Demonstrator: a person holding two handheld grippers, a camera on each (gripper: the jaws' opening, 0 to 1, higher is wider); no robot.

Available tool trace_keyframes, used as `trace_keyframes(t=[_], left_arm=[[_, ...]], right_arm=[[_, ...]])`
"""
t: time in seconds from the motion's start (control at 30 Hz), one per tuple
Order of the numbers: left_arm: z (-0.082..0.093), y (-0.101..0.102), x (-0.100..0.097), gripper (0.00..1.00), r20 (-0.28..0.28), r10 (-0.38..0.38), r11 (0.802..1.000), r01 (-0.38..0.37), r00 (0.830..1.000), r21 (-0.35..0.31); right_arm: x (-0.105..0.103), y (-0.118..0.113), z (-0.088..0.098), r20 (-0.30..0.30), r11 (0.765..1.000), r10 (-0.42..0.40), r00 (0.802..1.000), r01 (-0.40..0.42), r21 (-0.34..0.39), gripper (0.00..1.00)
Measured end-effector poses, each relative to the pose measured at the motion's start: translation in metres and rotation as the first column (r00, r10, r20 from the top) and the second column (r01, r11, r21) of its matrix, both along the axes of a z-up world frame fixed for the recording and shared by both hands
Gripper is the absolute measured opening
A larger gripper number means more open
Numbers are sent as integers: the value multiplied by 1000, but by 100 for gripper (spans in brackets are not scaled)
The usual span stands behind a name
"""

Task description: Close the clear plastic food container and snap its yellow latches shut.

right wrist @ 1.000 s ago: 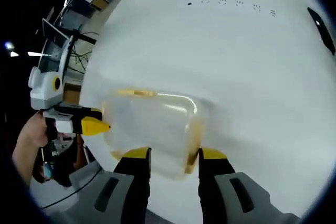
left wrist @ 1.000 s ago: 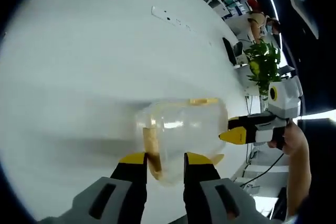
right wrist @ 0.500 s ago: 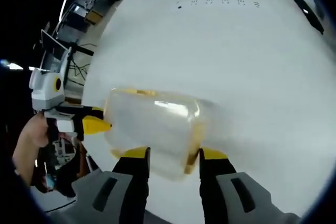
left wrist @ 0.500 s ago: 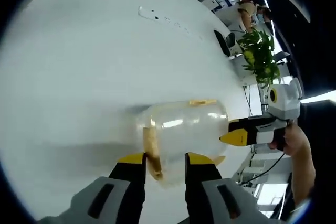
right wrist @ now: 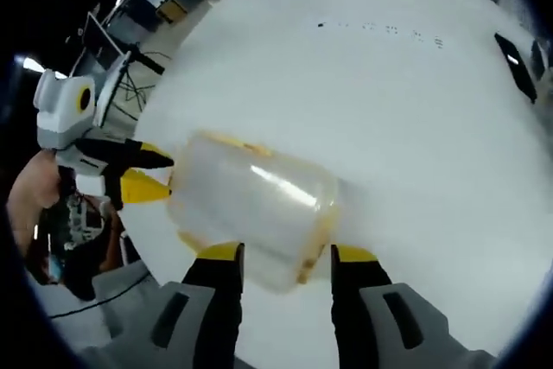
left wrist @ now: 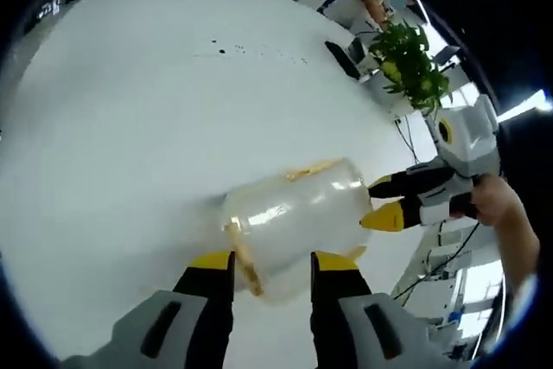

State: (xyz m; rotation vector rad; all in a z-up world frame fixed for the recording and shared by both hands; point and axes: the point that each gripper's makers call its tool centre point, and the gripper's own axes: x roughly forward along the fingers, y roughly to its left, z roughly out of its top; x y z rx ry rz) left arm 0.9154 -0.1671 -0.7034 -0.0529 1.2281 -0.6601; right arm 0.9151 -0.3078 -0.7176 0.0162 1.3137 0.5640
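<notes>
My left gripper (left wrist: 263,258) and right gripper (right wrist: 285,251) each have jaws spread around opposite ends of the clear container (left wrist: 294,213) on the white counter (left wrist: 130,127).

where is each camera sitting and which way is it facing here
Left gripper view: rides on the left tool, looking along its jaws across the white table at the clear container; the right tool enters from the right, held by a hand.
Right gripper view: rides on the right tool, facing the container from the opposite end; the left tool and a hand show at left.
Shared: the container, the table, both tools.
</notes>
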Motion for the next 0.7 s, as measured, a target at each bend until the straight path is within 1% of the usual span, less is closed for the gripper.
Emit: trace_keyframes(t=[0.03,0.13,0.23,0.33,0.4,0.43,0.53,0.63,0.7], left_arm=[[1,-1,1,29,16,-28,1000,28,999,11],[3,-5,2,29,63,-106,993,103,992,53],[5,-12,2,29,117,-199,977,188,973,99],[7,-18,1,29,140,-275,958,260,951,120],[8,-22,1,29,159,-315,946,296,936,131],[9,-23,1,29,161,-318,945,298,934,137],[12,-28,4,29,186,-346,936,324,920,141],[15,-32,7,28,199,-354,934,332,914,135],[16,-34,7,28,202,-360,932,339,911,131]], right_arm=[[1,-3,1,14,999,30,999,-29,-21,37],[3,-6,5,45,998,55,997,-53,-44,38],[6,-6,9,77,995,84,993,-80,-51,37],[9,-6,11,130,985,162,978,-152,-85,31],[9,-4,12,149,981,184,971,-173,-88,28],[9,-2,13,153,982,184,971,-173,-82,27],[11,2,15,175,981,189,966,-180,-65,23],[14,6,16,185,980,197,963,-190,-54,19],[14,8,16,186,980,199,962,-193,-51,18]])
